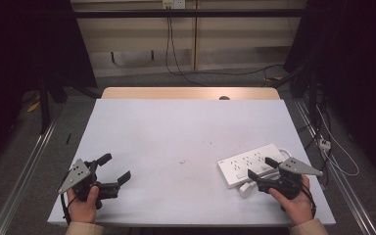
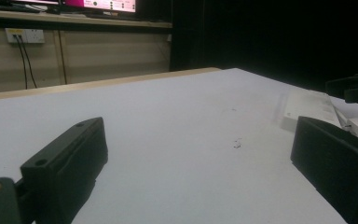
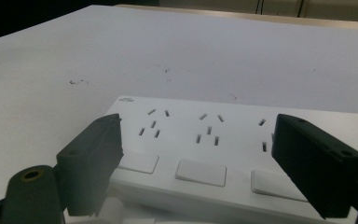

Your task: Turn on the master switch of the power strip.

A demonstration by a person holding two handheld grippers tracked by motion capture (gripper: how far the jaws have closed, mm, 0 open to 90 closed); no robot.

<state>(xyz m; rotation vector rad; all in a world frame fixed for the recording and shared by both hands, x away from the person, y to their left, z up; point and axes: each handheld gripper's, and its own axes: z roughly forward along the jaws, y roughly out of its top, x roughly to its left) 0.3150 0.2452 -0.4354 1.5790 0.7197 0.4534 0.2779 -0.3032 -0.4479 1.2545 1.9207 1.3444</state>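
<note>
A white table [image 1: 186,132] fills the middle of the room, its top pale and matte, bare across most of its width but for a few small dark specks [image 1: 182,161] near the centre. A strip of light wood [image 1: 191,93] runs along the far edge. Beyond it the floor is grey, a beige wall panel stands at the back with a socket plate [image 1: 172,4] high up, and dark cables [image 1: 171,44] hang down from it and trail across the floor. Black curtains close off both sides, and metal rails [image 1: 24,171] run along the floor to either side of the table. On the near right part of the table lies a white power strip [image 1: 247,163], flat, its sockets and rocker switches facing up, with a white plug [image 1: 245,189] just beside its near edge. The right gripper [image 1: 263,169] hovers over the strip's near side, held in the person's right hand [image 1: 296,203]; its jaws stand wide apart, reaching over the row of switches, and nothing is clamped between them. At the near left corner the left gripper [image 1: 112,169] sits low over bare table in the left hand [image 1: 83,205], well apart from the strip, jaws spread open and empty.
</note>
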